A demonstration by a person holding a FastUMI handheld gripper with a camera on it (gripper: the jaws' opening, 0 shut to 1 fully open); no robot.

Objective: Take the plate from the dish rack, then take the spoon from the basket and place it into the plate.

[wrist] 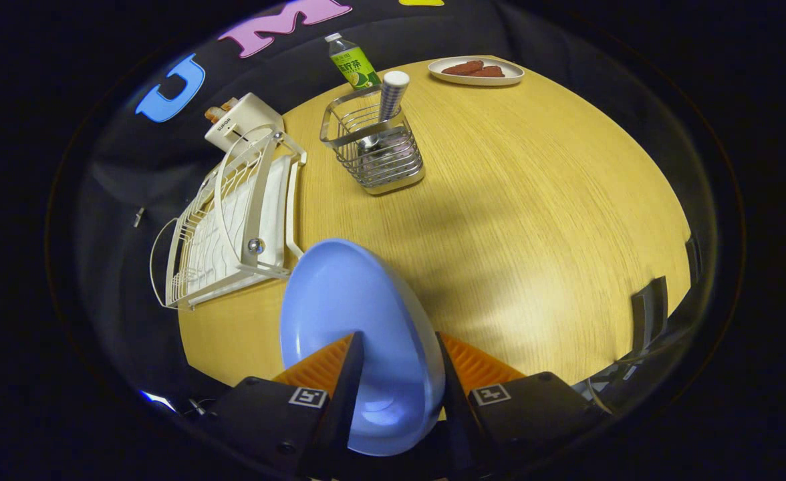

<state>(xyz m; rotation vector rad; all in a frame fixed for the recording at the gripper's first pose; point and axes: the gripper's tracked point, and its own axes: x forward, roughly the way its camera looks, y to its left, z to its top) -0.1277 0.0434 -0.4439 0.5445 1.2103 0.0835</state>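
Hand-held gripper (396,374) at bottom centre, fingers clamped on the blue plate (353,314), held on edge above the desk (533,220). White dish rack (229,224) at left, just beside the plate. Wire basket (373,150) upper centre, spoon (387,107) standing inside. Bottle (353,61) beyond the basket; dish with food (476,70) at top right.

Plate (353,314) lower edge hidden btwn jaws; spoon (390,100) bowl obscured inside wire basket (373,143).

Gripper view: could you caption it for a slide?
Fingers grip blue plate above table; dish rack beside, spoon in basket beyond.
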